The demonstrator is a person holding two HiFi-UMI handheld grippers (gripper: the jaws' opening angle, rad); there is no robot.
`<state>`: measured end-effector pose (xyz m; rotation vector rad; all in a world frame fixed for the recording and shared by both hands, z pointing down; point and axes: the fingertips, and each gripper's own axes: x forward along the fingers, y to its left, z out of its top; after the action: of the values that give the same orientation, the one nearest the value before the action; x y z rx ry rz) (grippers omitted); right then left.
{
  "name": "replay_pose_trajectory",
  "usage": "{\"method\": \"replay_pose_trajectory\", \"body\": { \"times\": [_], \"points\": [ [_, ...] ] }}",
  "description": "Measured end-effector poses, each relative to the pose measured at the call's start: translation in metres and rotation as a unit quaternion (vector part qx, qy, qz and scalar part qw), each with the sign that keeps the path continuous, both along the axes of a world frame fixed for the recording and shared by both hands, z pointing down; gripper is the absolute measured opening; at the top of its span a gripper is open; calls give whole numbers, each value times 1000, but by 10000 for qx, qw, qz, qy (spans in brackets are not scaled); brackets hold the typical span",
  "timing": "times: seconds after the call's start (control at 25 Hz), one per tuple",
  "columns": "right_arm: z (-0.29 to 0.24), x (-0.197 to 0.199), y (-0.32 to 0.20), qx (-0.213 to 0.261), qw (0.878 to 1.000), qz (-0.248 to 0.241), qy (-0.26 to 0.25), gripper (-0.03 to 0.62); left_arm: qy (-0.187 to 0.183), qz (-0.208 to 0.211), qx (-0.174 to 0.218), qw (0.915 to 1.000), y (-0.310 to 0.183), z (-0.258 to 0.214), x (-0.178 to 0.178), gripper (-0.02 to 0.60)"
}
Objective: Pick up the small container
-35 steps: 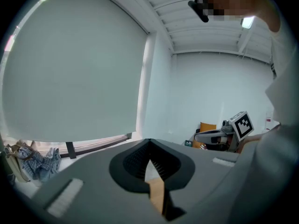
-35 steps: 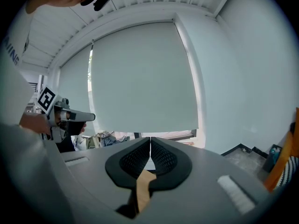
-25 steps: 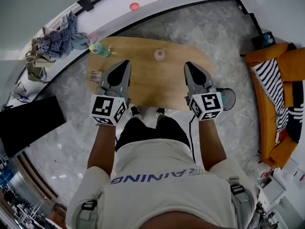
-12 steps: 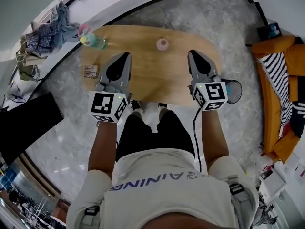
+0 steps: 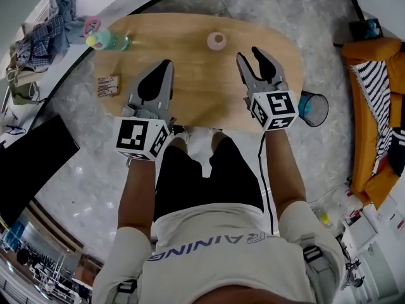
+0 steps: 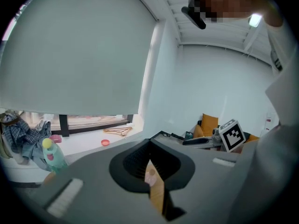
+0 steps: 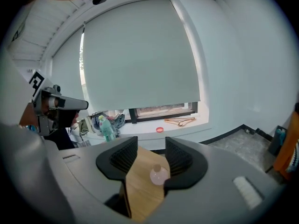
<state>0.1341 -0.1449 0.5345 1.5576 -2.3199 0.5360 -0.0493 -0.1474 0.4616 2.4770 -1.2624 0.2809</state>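
The small container (image 5: pixel 216 40), a pale pink pot, stands near the far edge of the oval wooden table (image 5: pixel 190 100). My right gripper (image 5: pixel 248 54) hovers over the table, a short way in front of the container and to its right. Its jaws are opening and nothing is between them. In the right gripper view the container (image 7: pixel 159 174) shows through the gap of my right gripper (image 7: pixel 148 158), still at a distance. My left gripper (image 5: pixel 166 64) is shut and empty over the table's left half. Through its narrow slit the left gripper view shows the container (image 6: pixel 150 173) far off.
A green bottle with a yellow cap (image 5: pixel 109 41) stands at the table's far left corner, and a snack packet (image 5: pixel 107 85) lies at its left edge. A blue bin (image 5: pixel 313 108) sits on the floor right of the table. An orange sofa (image 5: pixel 378 113) is further right.
The right gripper's jaws have parted; they were shut before. Both grippers have come a little further over the table toward the container.
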Motion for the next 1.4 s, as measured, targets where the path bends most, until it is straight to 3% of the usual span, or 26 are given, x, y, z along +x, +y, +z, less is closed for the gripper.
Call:
{"method": "replay_pose_trajectory", "body": {
  "times": [0.08, 0.36, 0.6, 1.4],
  "points": [
    [17, -2, -2, -147, 9999, -39, 47, 261, 2, 15, -30, 10000, 1, 6, 0, 0],
    [67, -13, -12, -429, 9984, -230, 290, 465, -81, -49, -211, 9997, 1, 36, -7, 0],
    [104, -26, -24, -645, 9968, -361, 297, 520, -99, -45, -272, 9996, 2, 48, -8, 0],
    [274, -44, -88, -1271, 9873, -613, 727, 526, -111, -164, -932, 9955, 5, 132, -19, 0]
  ]
}}
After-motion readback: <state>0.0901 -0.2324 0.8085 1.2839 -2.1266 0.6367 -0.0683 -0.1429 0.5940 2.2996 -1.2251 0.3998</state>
